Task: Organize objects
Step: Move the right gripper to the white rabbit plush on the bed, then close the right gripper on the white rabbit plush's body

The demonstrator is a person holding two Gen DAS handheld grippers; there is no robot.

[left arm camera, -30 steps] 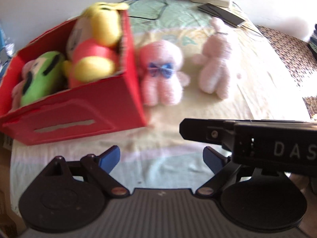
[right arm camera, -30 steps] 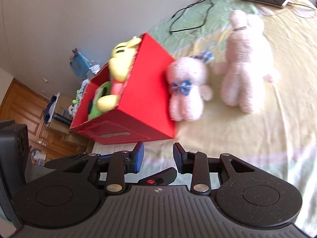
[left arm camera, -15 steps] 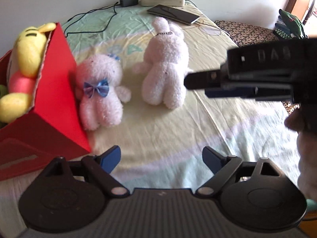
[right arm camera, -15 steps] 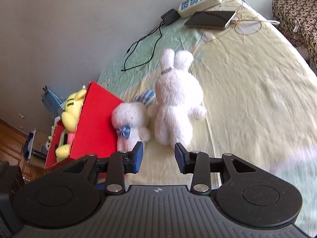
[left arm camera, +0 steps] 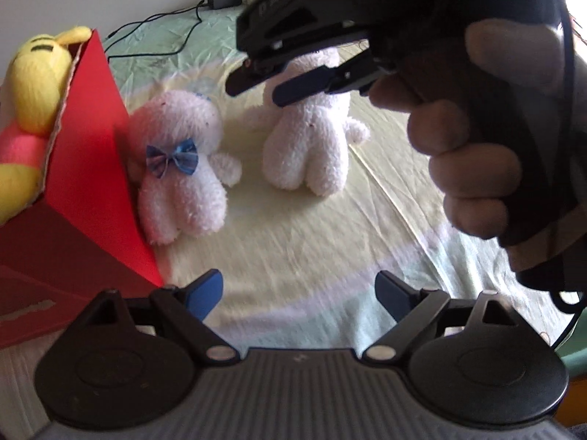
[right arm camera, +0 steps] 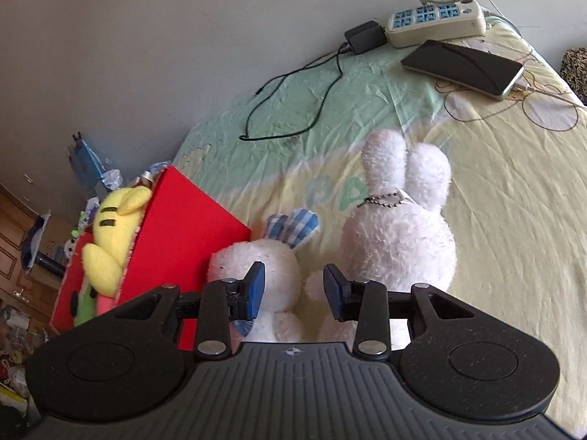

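Note:
A small white plush with a blue bow (left arm camera: 179, 168) leans against the red box (left arm camera: 91, 168); in the right wrist view this plush (right arm camera: 271, 256) lies just beyond the fingertips. A larger white rabbit (left arm camera: 312, 139) (right arm camera: 400, 234) lies face down to its right. My right gripper (right arm camera: 293, 286) is partly open with nothing pressed; its pads hover above the small plush. In the left wrist view the right gripper (left arm camera: 256, 91) hangs over the two plushies, held by a hand (left arm camera: 469, 154). My left gripper (left arm camera: 299, 289) stands wide open over bare sheet, nearer than both toys.
The red box (right arm camera: 183, 242) holds a yellow plush (right arm camera: 113, 227) and other soft toys. At the far end of the bed lie a power strip (right arm camera: 436, 22), a charger with a black cable (right arm camera: 323, 84) and a phone (right arm camera: 462, 66). The wall runs behind the bed.
The right gripper has swung in over the two white plushies and its jaws have widened a little. The left view has shifted right, so the red box now sits at its left edge.

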